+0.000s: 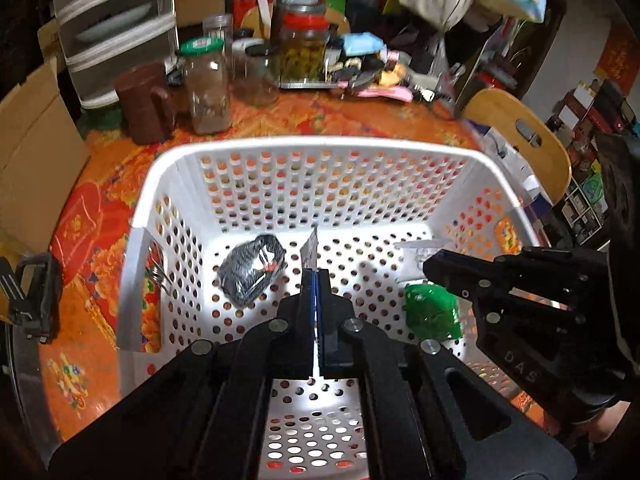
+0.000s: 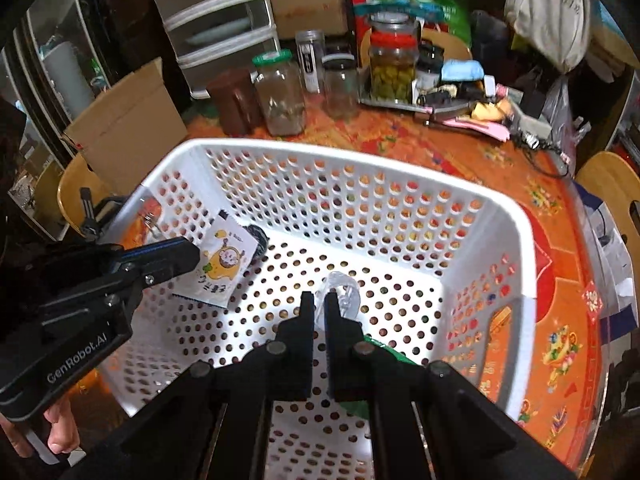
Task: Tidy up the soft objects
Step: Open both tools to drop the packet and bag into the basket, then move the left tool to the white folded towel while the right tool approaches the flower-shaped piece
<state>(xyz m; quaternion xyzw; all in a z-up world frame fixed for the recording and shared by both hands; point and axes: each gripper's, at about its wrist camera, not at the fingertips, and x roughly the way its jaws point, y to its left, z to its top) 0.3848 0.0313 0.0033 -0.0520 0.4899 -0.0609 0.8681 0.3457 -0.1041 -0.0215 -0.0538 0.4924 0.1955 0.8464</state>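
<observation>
A white perforated basket (image 1: 320, 146) (image 2: 360, 156) stands on the orange table. My left gripper (image 1: 316, 276) (image 2: 192, 258) is shut on a white packet with a yellow cartoon print (image 2: 224, 264), seen edge-on in the left wrist view (image 1: 311, 250), and holds it above the basket floor. My right gripper (image 2: 319, 300) (image 1: 430, 268) is shut on a clear plastic packet (image 2: 340, 292) (image 1: 416, 252) inside the basket. A black wrapped bundle (image 1: 250, 274) (image 2: 258, 238) lies on the basket floor at the left. A green packet (image 1: 434, 312) (image 2: 384, 350) lies at the right, under my right gripper.
Glass jars (image 1: 208, 84) (image 2: 392, 68), a brown mug (image 1: 146, 104) and a tray of clutter (image 2: 460, 96) stand behind the basket. A cardboard box (image 1: 32, 168) and plastic drawers (image 2: 216, 20) are at the left. A wooden chair back (image 1: 524, 140) is at the right.
</observation>
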